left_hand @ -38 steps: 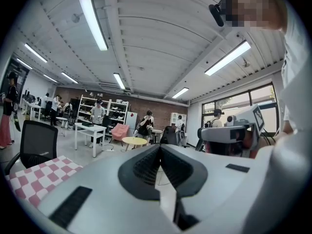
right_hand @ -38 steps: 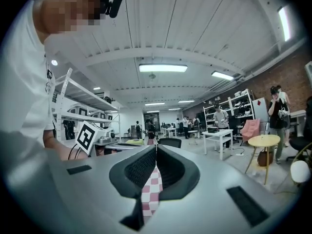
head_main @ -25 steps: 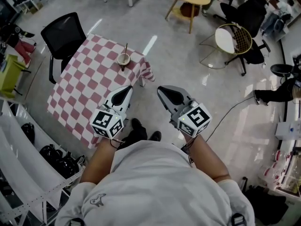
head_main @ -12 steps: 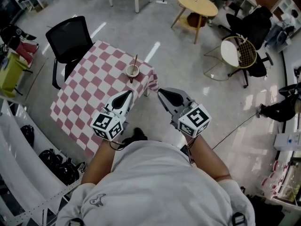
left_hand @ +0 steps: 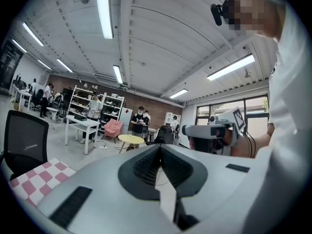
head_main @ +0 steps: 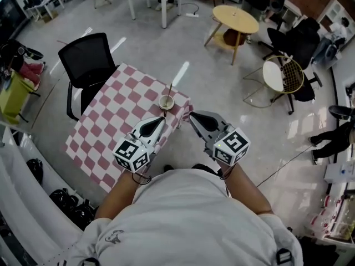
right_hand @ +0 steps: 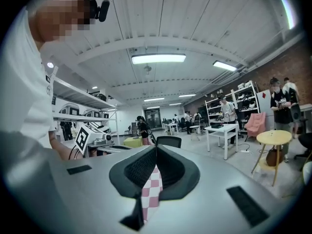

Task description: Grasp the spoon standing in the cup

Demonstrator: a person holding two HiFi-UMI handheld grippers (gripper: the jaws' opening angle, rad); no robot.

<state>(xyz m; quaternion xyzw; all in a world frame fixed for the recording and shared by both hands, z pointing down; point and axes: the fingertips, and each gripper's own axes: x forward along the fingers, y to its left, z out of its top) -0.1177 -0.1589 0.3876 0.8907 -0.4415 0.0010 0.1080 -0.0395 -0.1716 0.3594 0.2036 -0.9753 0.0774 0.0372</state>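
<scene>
One spoon (head_main: 170, 90) upright in cup (head_main: 161, 103); left hand-held gripper (head_main: 161, 120) and right hand-held gripper (head_main: 192, 115) clenched, empty.

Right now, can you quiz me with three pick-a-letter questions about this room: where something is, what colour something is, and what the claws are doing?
1. Where is the cup with the spoon?
A. on the tablecloth
B. on the floor
C. on a chair

2. What colours is the tablecloth?
A. blue and yellow
B. pink-red and white
C. all green

3. What are the left claw and right claw doing?
A. both shut, holding nothing
B. both wide open
C. one holds the spoon

Answers: 1 A, the cup stands near the cloth's corner. 2 B, its checks show in the head view. 3 A, each claw's jaws meet with nothing between them, short of the cup.
</scene>
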